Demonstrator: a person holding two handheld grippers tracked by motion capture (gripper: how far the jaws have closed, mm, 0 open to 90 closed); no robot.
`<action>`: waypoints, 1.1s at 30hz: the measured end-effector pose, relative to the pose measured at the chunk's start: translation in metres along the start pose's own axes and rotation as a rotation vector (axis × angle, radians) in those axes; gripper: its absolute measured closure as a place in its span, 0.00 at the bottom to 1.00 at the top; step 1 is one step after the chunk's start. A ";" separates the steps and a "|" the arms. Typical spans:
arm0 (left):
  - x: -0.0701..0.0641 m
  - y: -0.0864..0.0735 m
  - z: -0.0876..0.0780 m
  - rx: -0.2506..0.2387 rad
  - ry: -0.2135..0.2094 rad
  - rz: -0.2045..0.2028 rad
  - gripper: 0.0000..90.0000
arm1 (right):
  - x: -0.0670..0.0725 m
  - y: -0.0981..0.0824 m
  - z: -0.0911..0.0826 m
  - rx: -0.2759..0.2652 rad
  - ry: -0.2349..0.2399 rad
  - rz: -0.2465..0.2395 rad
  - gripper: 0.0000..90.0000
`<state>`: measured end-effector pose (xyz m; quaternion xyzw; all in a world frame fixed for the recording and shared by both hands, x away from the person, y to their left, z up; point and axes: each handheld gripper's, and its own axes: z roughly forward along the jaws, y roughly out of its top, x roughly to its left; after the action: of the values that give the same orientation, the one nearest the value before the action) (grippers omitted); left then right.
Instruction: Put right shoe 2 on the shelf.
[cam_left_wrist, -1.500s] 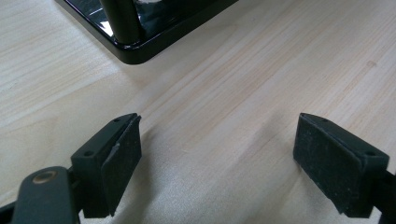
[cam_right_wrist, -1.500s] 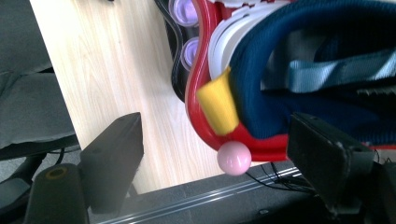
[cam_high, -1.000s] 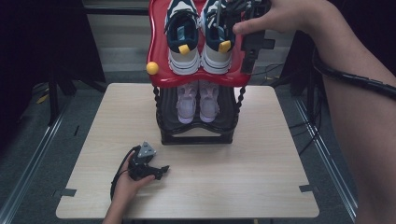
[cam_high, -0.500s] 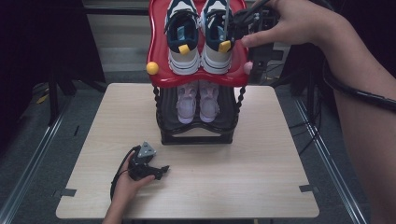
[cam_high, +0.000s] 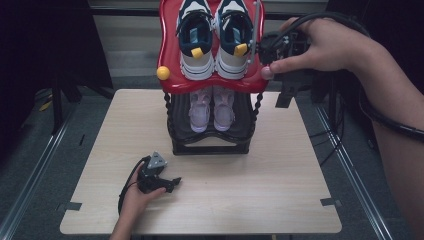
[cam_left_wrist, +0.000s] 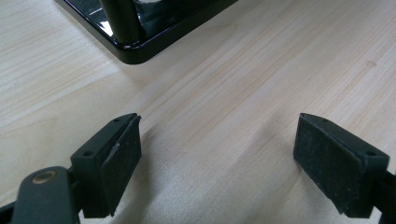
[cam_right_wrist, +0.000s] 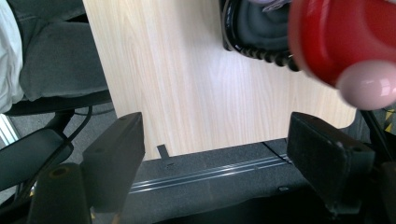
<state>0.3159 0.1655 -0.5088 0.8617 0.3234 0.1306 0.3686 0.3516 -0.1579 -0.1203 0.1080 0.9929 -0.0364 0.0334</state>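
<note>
A two-tier shoe rack stands at the back of the wooden table (cam_high: 280, 180). Its red top shelf (cam_high: 170, 55) carries a pair of navy-and-white sneakers (cam_high: 212, 37) with yellow tags. A pair of pale lilac shoes (cam_high: 212, 107) sits on the black lower shelf. My left gripper (cam_high: 172, 183) rests on the table in front of the rack, open, with bare wood between its jaws (cam_left_wrist: 217, 163). My right gripper (cam_high: 289, 90) hangs in the air beside the red shelf's right corner, pointing down, open and holding nothing (cam_right_wrist: 229, 172). That red corner (cam_right_wrist: 336, 37) and its pale pink knob (cam_right_wrist: 369, 84) sit just ahead of the right jaw.
The rack's black base (cam_left_wrist: 140, 44) lies just beyond my left gripper. Far below my right gripper are the table's edge (cam_right_wrist: 210, 149), a metal floor rail (cam_right_wrist: 210, 175) and the person's grey trouser leg (cam_right_wrist: 56, 60). A yellow knob (cam_high: 162, 73) marks the red shelf's left corner.
The right hand and its gripper have moved rightward and down, from over the right sneaker to beside the red shelf's right corner. The left gripper has stayed put.
</note>
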 end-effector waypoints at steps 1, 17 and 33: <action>0.000 0.000 0.000 0.000 0.000 0.000 0.16 | 0.000 0.000 0.000 0.000 0.000 0.000 0.21; 0.000 0.000 0.000 0.000 0.000 -0.001 0.16 | 0.010 -0.021 0.029 -0.016 0.003 0.013 0.21; 0.000 0.000 0.000 0.003 -0.002 0.000 0.16 | 0.013 -0.028 0.062 -0.036 0.012 0.010 0.21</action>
<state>0.3159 0.1656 -0.5086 0.8624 0.3233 0.1293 0.3675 0.3362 -0.1875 -0.1813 0.1123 0.9931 -0.0175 0.0295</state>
